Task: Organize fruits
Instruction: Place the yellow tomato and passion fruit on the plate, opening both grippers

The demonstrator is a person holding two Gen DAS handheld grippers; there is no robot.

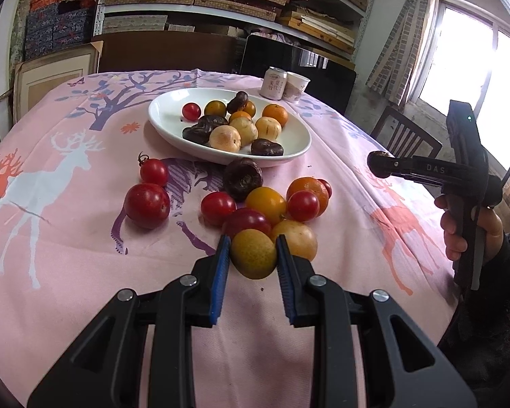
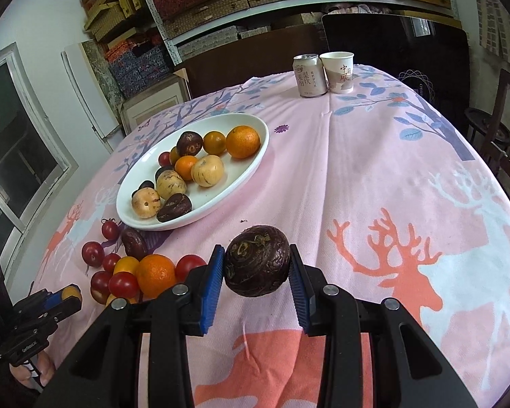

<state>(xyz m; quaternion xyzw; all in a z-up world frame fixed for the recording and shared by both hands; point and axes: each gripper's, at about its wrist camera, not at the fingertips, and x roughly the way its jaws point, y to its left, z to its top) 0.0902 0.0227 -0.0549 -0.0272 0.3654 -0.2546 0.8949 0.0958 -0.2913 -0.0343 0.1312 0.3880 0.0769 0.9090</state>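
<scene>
Two grippers each pinch a fruit: the left gripper [image 1: 253,255] clamps a yellow fruit [image 1: 254,253] at the near edge of the loose pile, while the right gripper [image 2: 256,265] holds a dark wrinkled fruit [image 2: 257,260] above the pink tablecloth [image 2: 357,170], right of the white plate [image 2: 221,200].

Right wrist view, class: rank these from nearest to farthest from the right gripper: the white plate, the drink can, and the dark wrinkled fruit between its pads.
1. Dark wrinkled fruit, clamped in the right gripper.
2. White plate, ahead to the left.
3. Drink can, at the far table edge beside a paper cup.
</scene>
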